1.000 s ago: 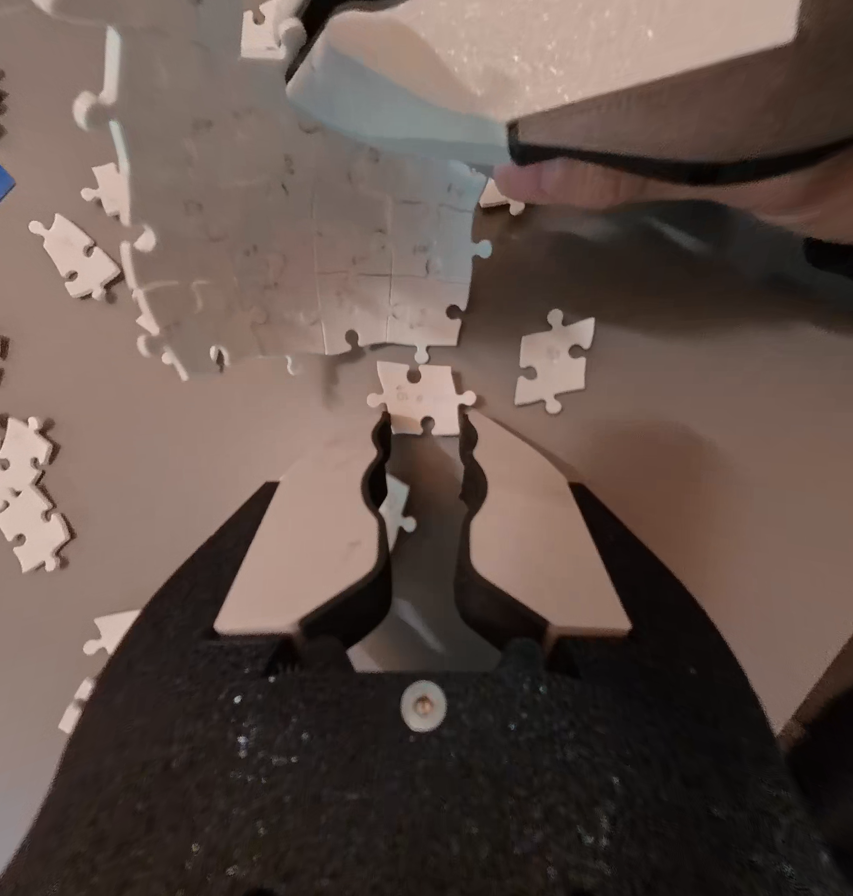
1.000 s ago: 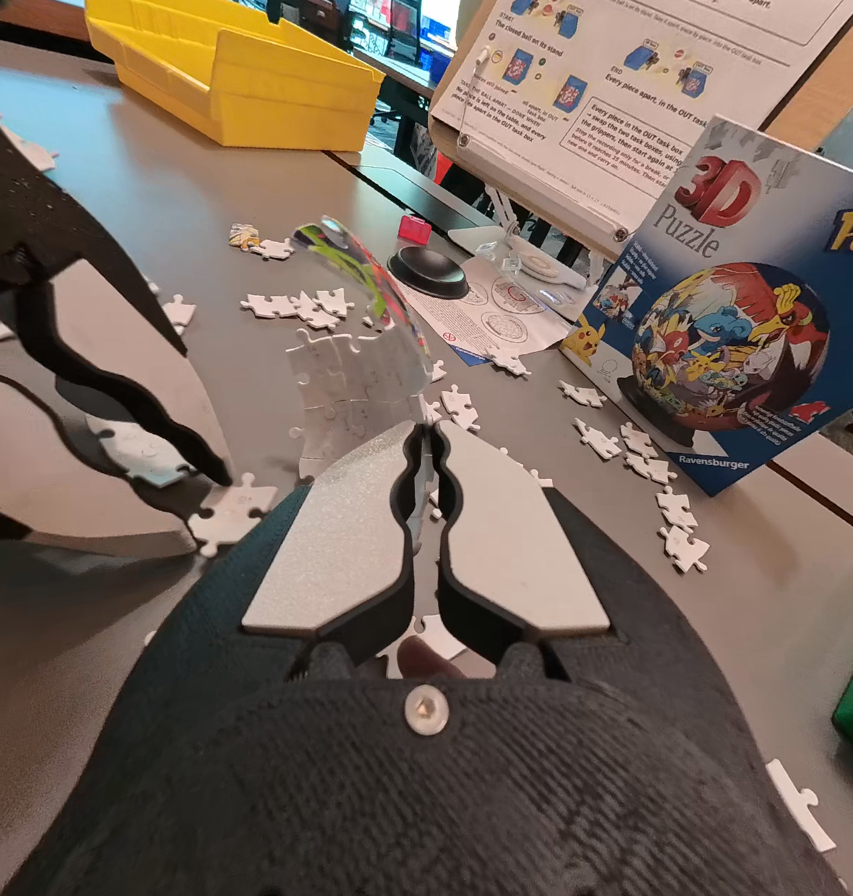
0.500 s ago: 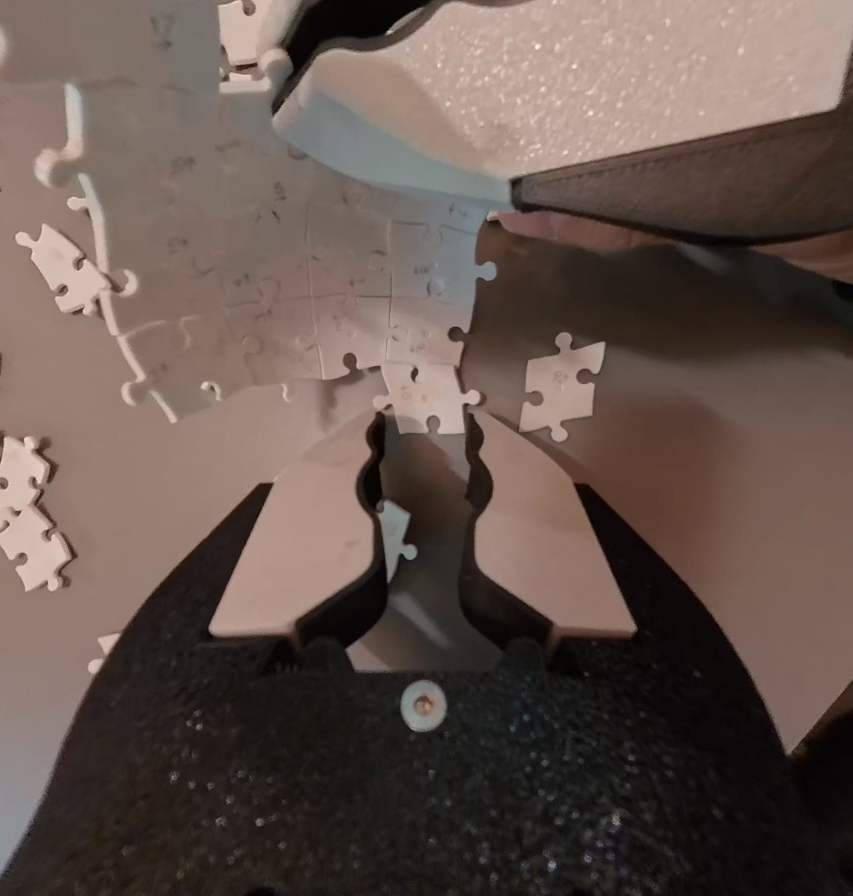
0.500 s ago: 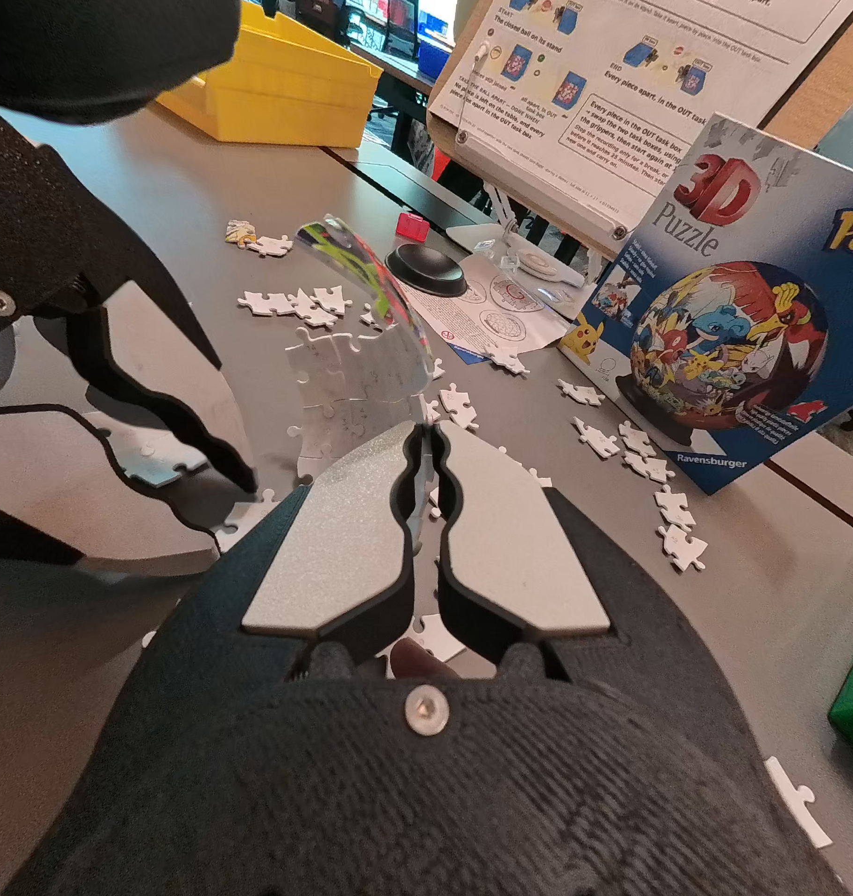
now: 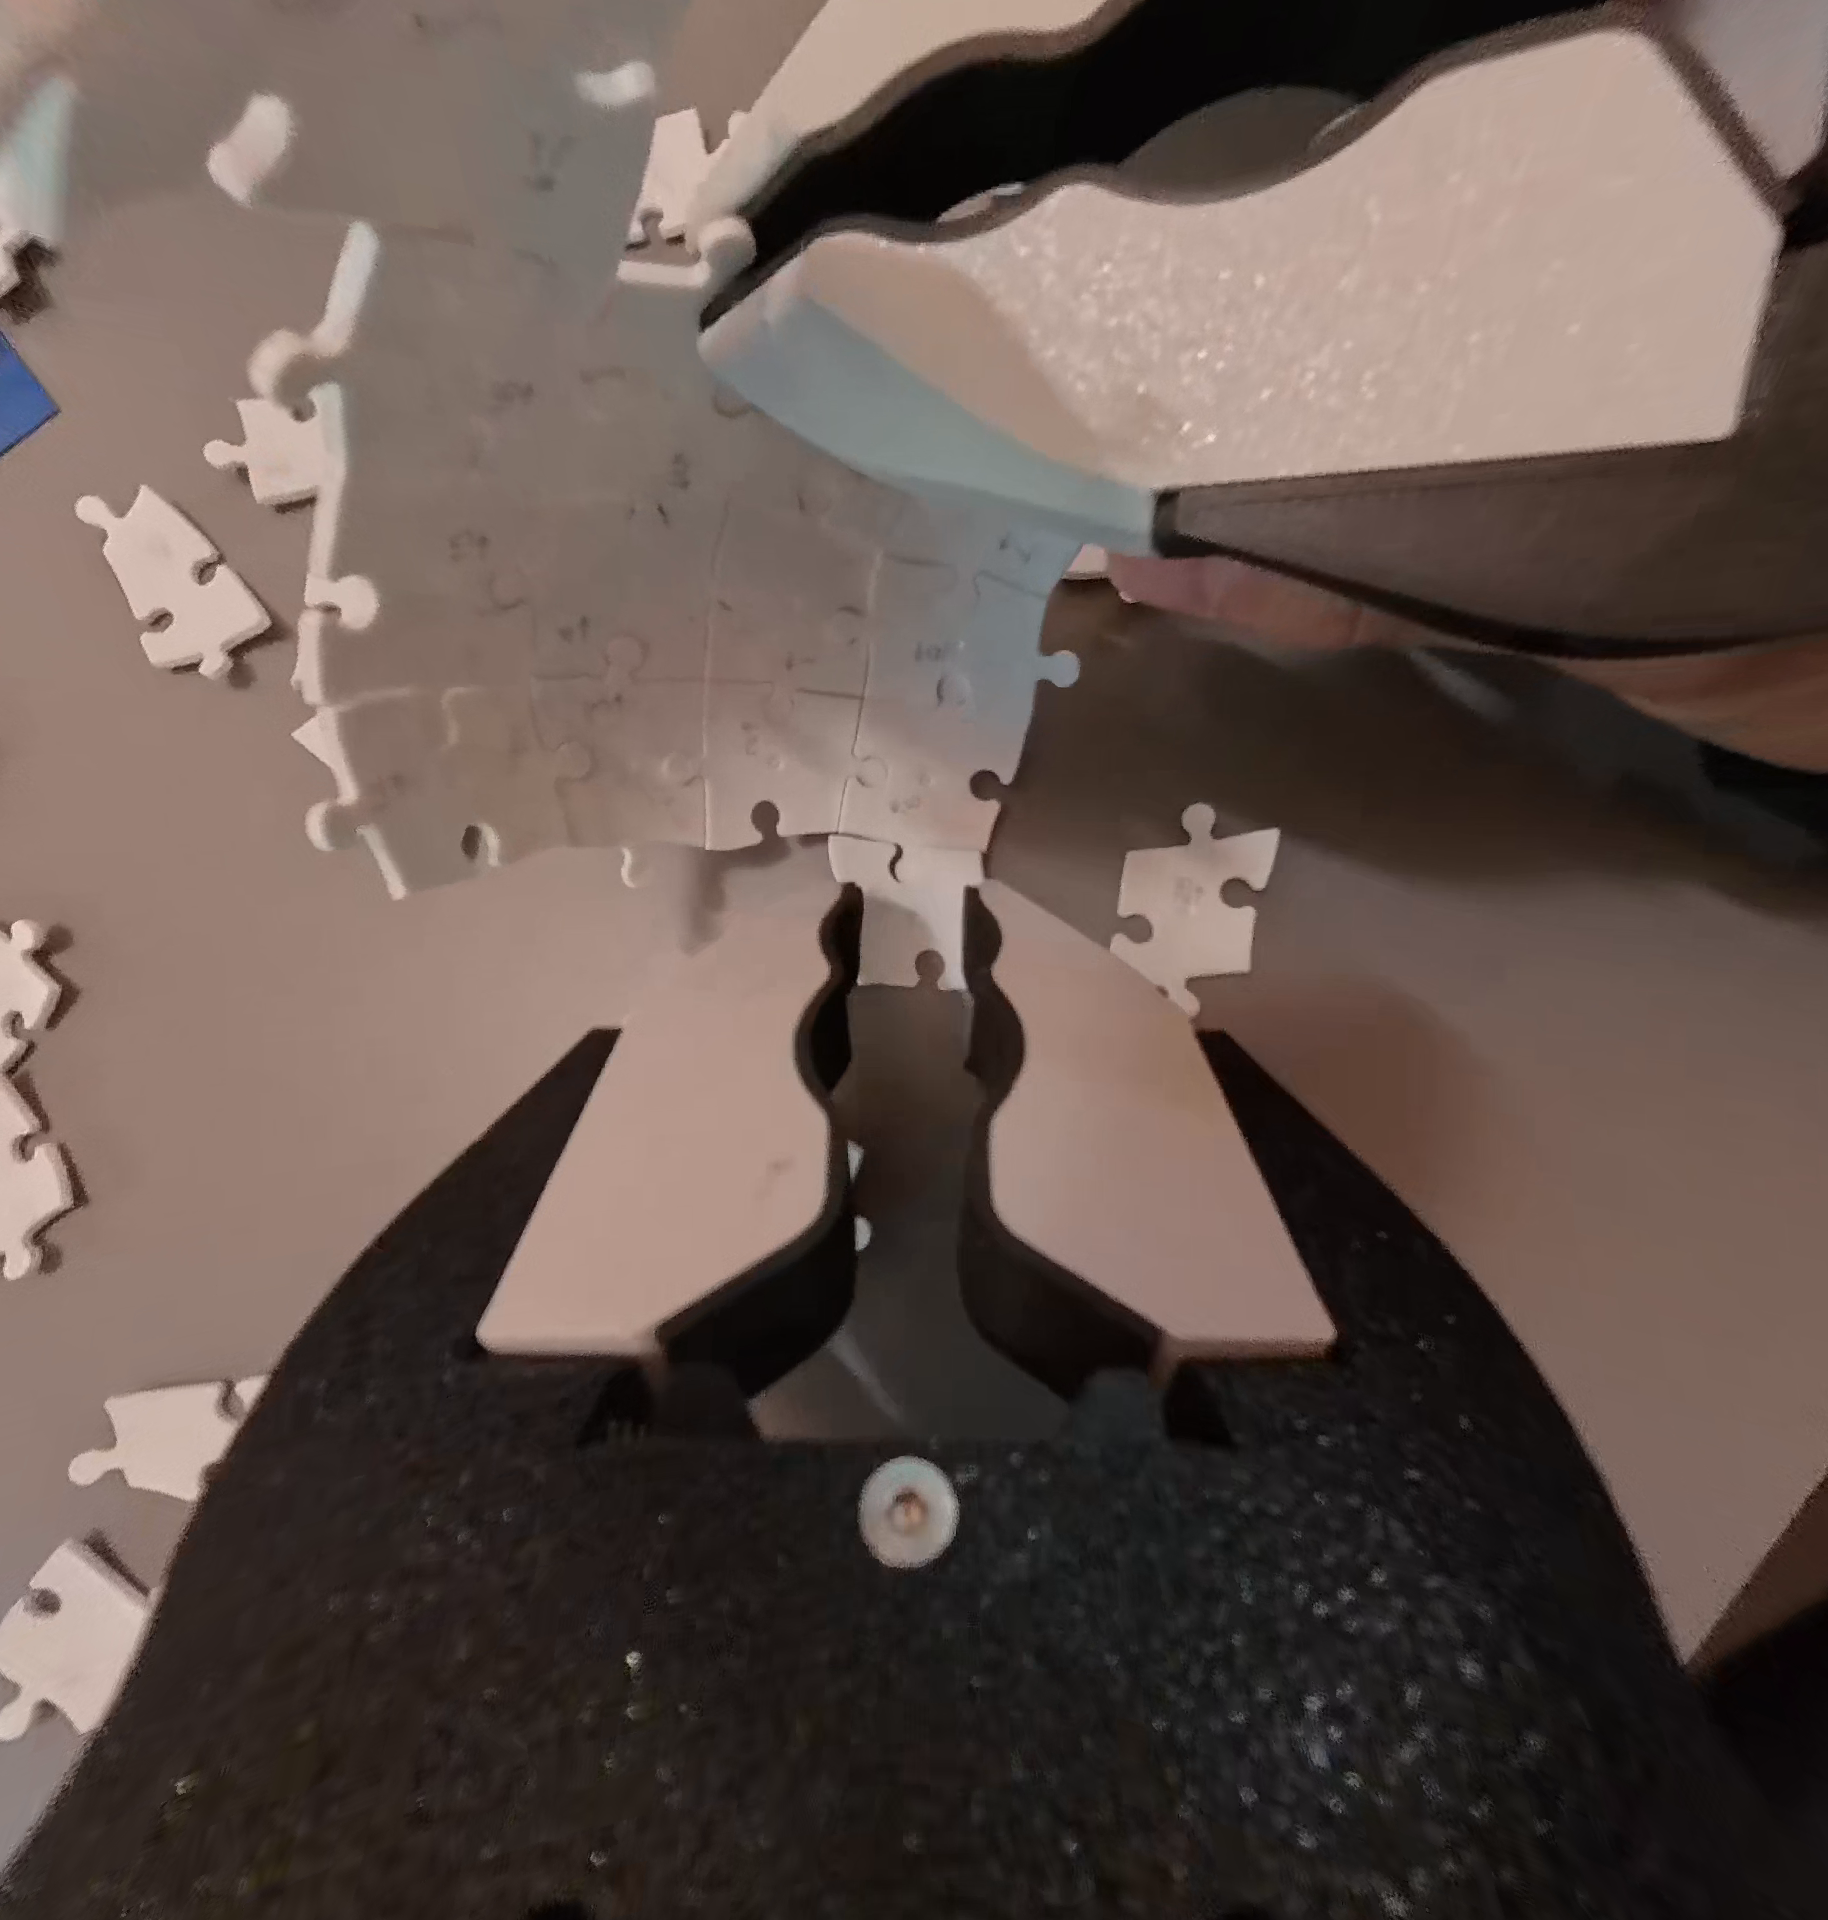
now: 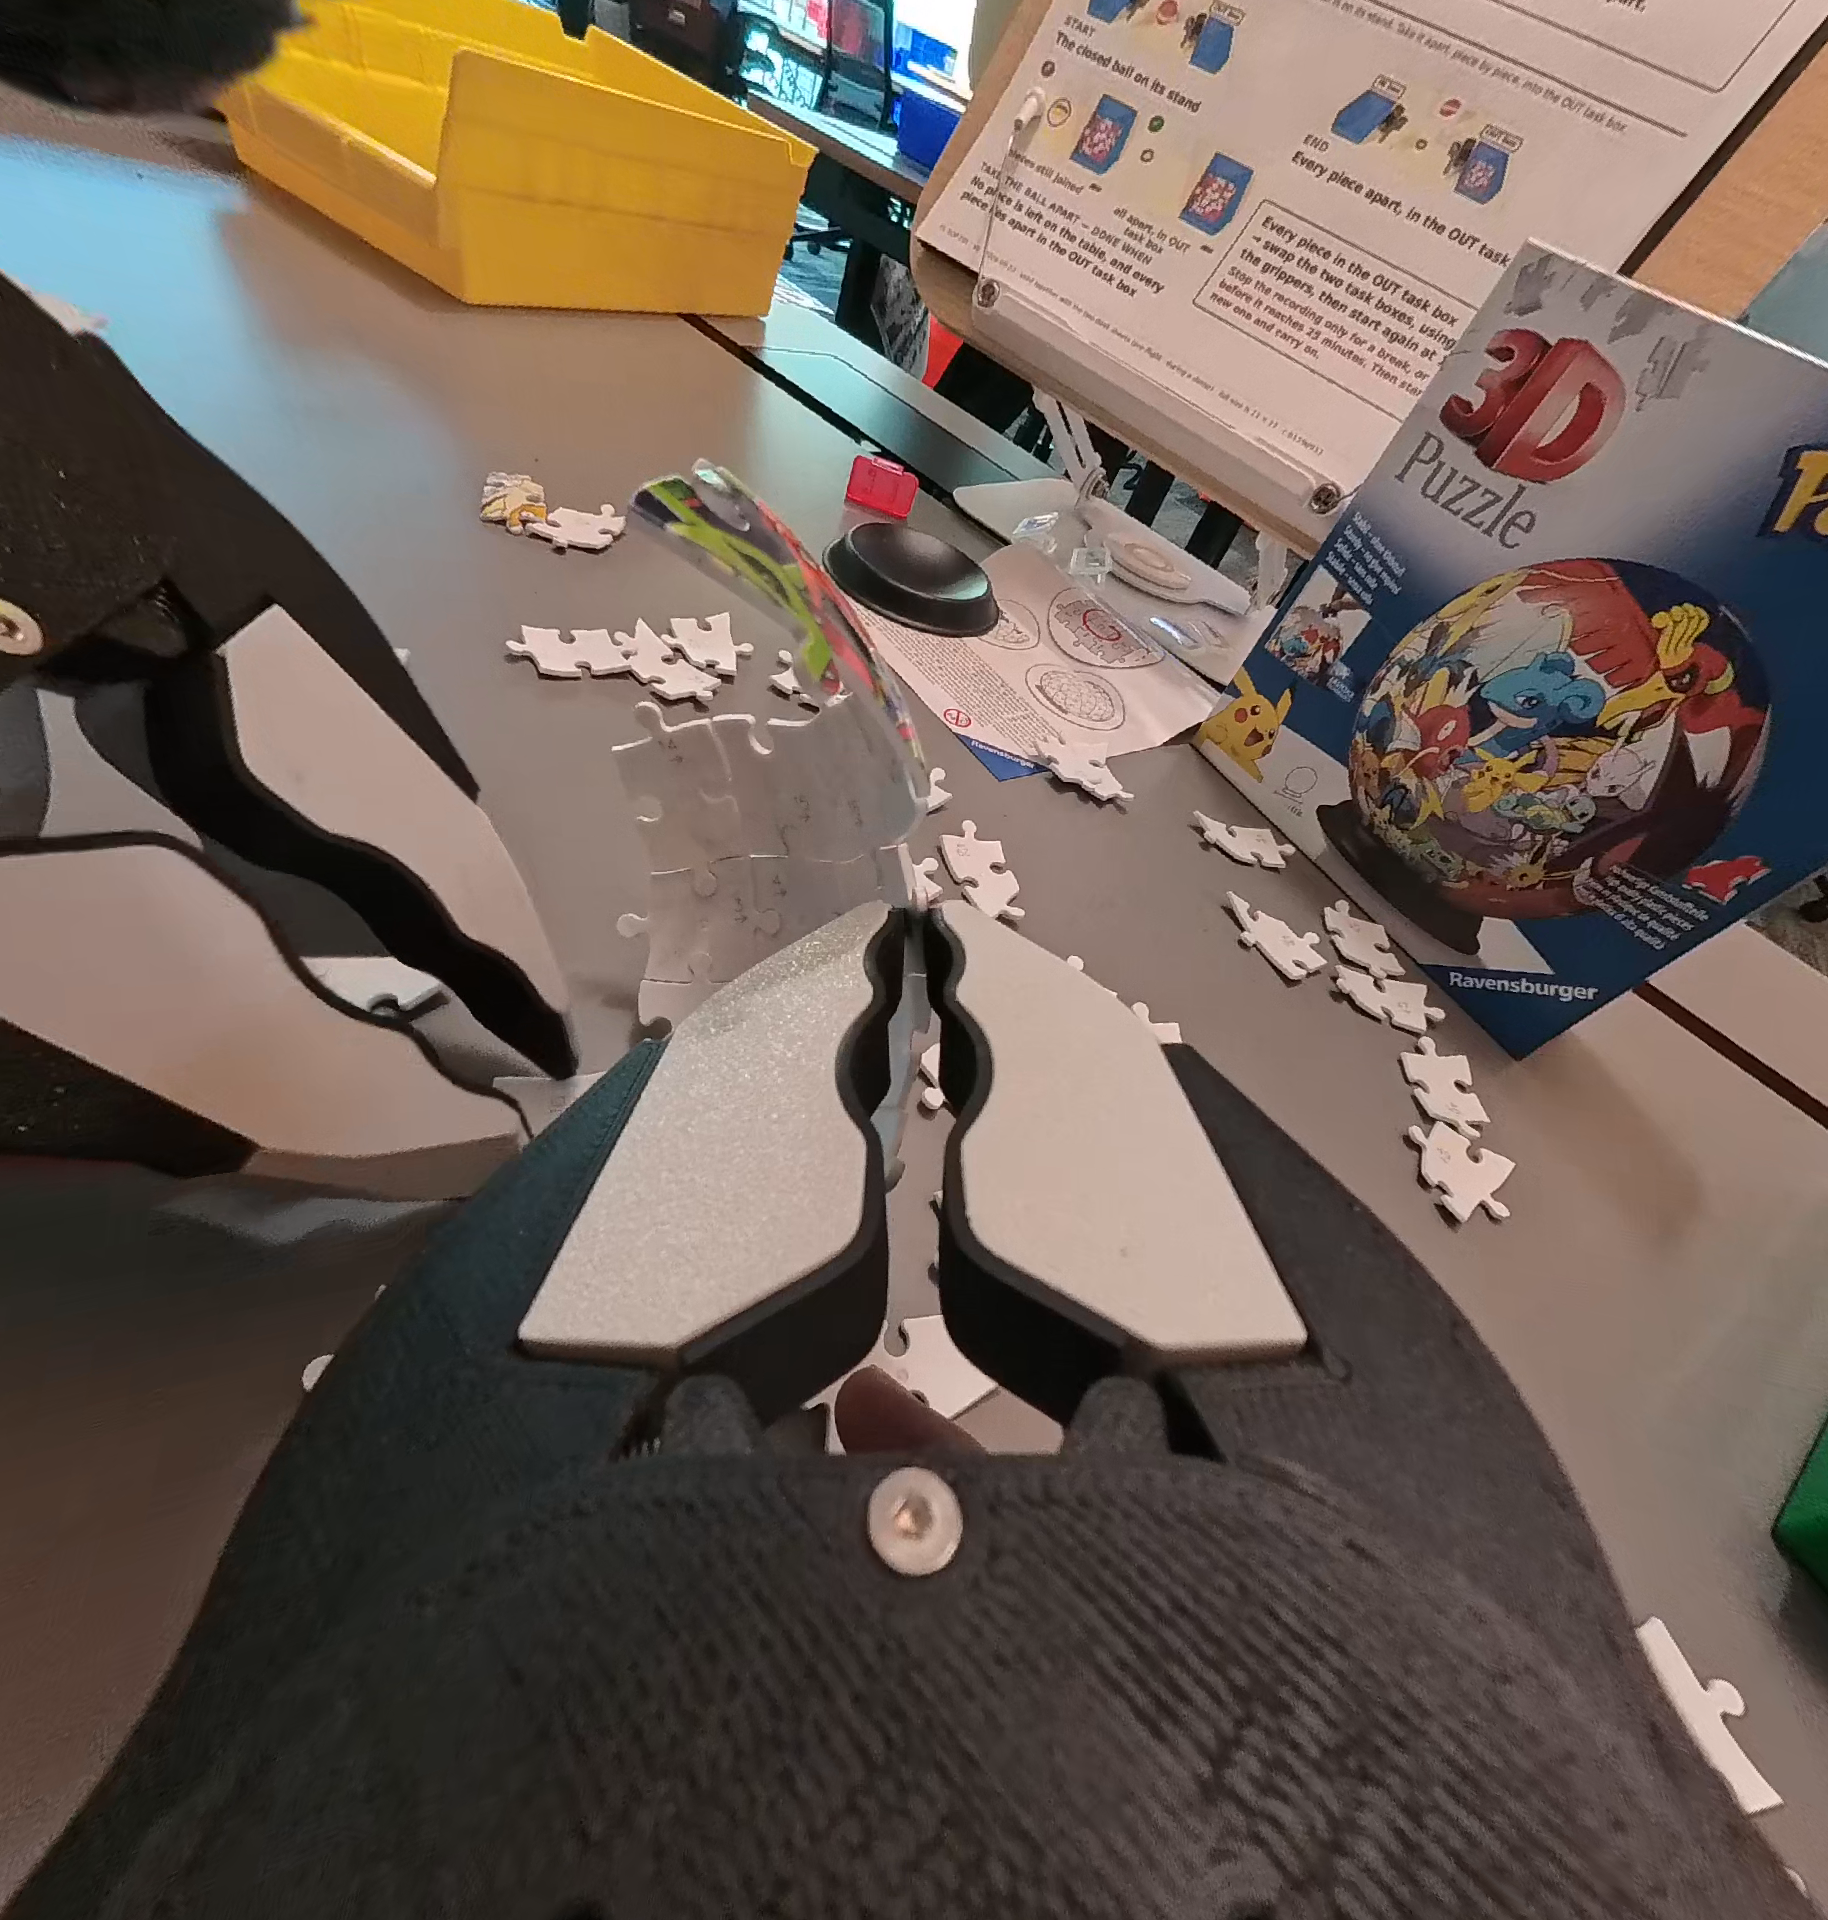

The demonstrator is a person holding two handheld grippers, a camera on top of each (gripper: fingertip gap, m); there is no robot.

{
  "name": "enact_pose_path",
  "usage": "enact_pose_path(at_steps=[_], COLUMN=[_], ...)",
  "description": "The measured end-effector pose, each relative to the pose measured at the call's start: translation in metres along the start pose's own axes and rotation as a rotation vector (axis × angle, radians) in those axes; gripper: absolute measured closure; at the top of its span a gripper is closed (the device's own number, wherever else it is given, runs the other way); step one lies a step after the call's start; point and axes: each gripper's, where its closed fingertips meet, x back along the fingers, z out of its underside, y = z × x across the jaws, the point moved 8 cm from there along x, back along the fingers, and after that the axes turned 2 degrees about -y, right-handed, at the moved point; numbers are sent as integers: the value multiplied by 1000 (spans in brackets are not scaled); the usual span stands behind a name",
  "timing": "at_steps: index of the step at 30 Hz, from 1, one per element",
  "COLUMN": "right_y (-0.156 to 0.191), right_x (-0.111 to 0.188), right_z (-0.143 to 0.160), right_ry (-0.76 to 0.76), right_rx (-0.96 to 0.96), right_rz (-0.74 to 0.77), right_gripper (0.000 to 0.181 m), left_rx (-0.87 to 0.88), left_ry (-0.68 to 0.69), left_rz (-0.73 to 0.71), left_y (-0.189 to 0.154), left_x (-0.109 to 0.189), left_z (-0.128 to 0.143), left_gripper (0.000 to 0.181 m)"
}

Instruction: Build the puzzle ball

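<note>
1. Shell: the curved panel (image 6: 775, 831) of joined puzzle pieces stands above the grey table (image 6: 390, 416), gripped at its edge. The right gripper (image 6: 915, 914) has its jaws drawn nearly together on that edge, with only the panel's thickness between them.
2. In the left wrist view, the panel's white inner face (image 5: 681, 644) sits just ahead of the left gripper (image 5: 910, 935). That gripper's jaws stand a narrow gap apart around a single piece (image 5: 905, 914). The piece meets the panel's lower edge; whether its tab is seated I cannot tell.
3. Handling, by judgement: the panel is light and thin, and stiff only along its curve. Its joints are press-fit, so twisting or a hard push would likely pop pieces loose. Best held at the rim close to the joint being worked, with the single piece taken by its flat sides so the tabs stay free.
4. Loose pieces (image 6: 1388, 997) lie scattered white side up. They look flat and slick, so likely awkward to lift off the table.
5. Nearby: puzzle box (image 6: 1575, 665), yellow bin (image 6: 536, 197), black stand (image 6: 910, 577), instruction sheet (image 6: 1045, 665).
6. Hard to make out: the left wrist view is motion-blurred, and the marks on the piece backs are unreadable. The panel's upper part runs out of frame. The right gripper (image 5: 1201, 312) covers the panel's top right corner there. The printed outer face shows only as a sliver.
</note>
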Motion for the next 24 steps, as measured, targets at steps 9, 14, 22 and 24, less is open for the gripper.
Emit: enact_pose_path(at_steps=[9,14,22,24], right_y=[0,0,0,0], right_x=[0,0,0,0], right_z=[0,0,0,0], right_ry=[-1,-2,-4,-5], right_rx=[-3,-3,1,2], right_rz=[-2,2,8,8], right_gripper=[177,178,178,177], left_rx=[-51,-109,-171,-137], left_ry=[8,9,37,0], left_rz=[4,23,49,40], left_y=[1,0,4,8], left_x=[-3,-5,-5,-1], left_z=[0,-1,-5,-6], left_gripper=[172,177,175,173])
